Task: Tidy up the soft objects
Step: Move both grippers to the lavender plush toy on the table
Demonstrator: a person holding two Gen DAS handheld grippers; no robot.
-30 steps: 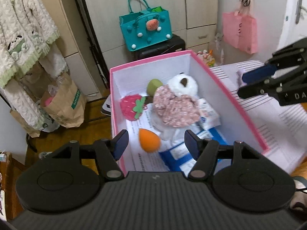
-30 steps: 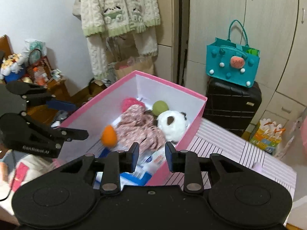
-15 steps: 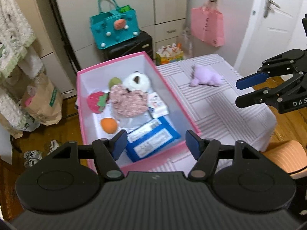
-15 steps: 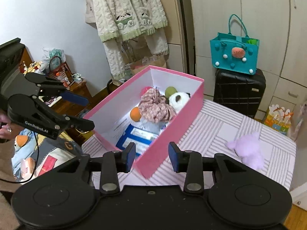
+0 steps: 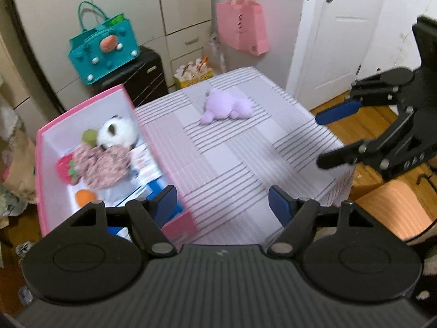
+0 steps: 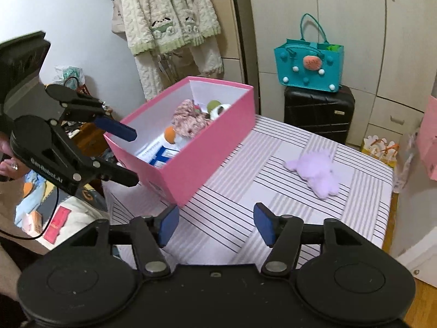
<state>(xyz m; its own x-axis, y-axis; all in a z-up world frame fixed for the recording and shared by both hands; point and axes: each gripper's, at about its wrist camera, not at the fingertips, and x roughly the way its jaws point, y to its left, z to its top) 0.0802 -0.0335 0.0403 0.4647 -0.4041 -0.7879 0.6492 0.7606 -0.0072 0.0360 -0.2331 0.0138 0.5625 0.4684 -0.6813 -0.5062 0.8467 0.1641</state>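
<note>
While the purple plush lies on the desk, left claw and right claw, jaws just widened, hang released, empty.

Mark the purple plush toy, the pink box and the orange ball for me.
Purple plush toy (image 6: 318,170): right wrist view, middle of its body.
Pink cardboard box (image 6: 202,150): right wrist view, near outer wall.
Orange soft ball (image 5: 86,196): left wrist view, its top, inside the box.

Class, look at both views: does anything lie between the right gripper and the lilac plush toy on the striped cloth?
Nothing visible does. Only bare striped tablecloth lies between the empty right gripper, whose jaws have just been opening, and the lilac plush toy. The pink cardboard box stands off to the left.
</note>
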